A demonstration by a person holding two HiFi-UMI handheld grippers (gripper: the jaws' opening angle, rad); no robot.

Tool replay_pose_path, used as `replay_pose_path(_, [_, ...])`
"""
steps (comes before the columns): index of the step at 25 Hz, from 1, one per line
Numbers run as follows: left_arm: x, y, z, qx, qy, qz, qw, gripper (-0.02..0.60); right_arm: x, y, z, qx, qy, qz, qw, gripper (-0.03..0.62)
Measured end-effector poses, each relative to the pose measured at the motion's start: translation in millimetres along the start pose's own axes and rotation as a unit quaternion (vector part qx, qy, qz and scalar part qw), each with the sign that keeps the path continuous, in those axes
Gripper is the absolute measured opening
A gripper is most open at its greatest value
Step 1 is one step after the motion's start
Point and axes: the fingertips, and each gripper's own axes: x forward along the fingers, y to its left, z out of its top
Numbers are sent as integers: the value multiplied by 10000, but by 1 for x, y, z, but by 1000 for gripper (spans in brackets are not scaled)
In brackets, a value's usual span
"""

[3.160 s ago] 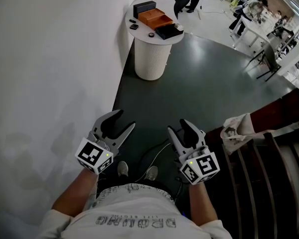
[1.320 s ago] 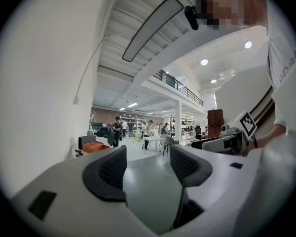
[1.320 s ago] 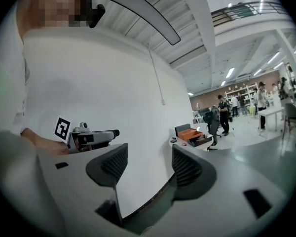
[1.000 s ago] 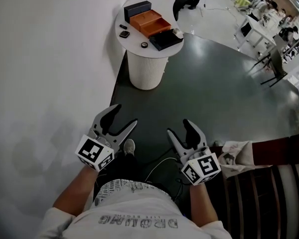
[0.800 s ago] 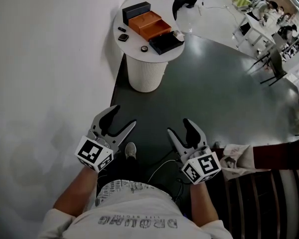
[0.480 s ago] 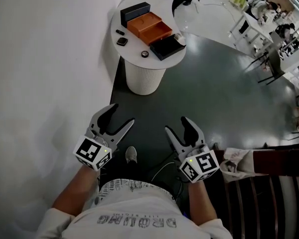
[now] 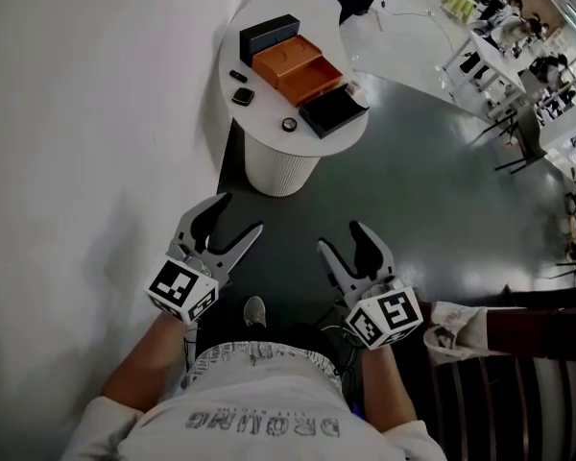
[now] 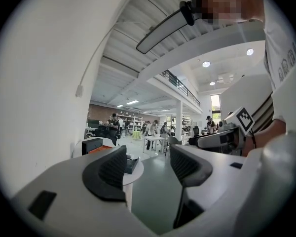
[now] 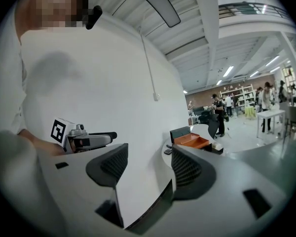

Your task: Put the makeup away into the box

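We see the orange box (image 7: pixel 298 65) on a round white worktop (image 7: pixel 269 113), small dark makeup pieces (image 7: pixel 242 95) beside it, well ahead of our left claw (image 7: pixel 238 214) and right claw (image 7: pixel 341 238), both open and empty.

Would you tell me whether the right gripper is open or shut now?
Open: the right gripper has a clear gap between its jaws, and nothing is held there.

Ahead of me, a round table (image 7: pixel 259 123) stands against the wall (image 7: pixel 96 113) on my left. On it, the box (image 7: pixel 293 60) sits mid-top, with a case (image 7: pixel 269 35) just behind it and a flat tray (image 7: pixel 334 110) beside it on the near right. A compact (image 7: pixel 242 95) lies left of the box, and a small round piece (image 7: pixel 289 124) lies before it. My left gripper (image 7: pixel 238 215) and right gripper (image 7: pixel 341 238) hang side by side over the floor (image 7: pixel 413 190), well short of the table.
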Motion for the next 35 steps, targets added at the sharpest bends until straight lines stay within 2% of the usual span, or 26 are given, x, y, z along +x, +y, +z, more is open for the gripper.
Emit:
replay_pose_path(8, [23,35,1,39,8,27,10000,281,38,-19,15,-14,-113,12,9999,279])
replay_pose_path(17, [67,75,-4,56,22,125,9999,281,89,-62,20,-4,-88,111,9999,278])
replay_pose_path(24, [126,110,-12,14,117,352,9993,279,140,-123,27,-17,17,339,9994,279])
replay_pose_path(35, [254,150,-15,65,399,575,9975,279,211,-240,51,159,173,680,9974,278])
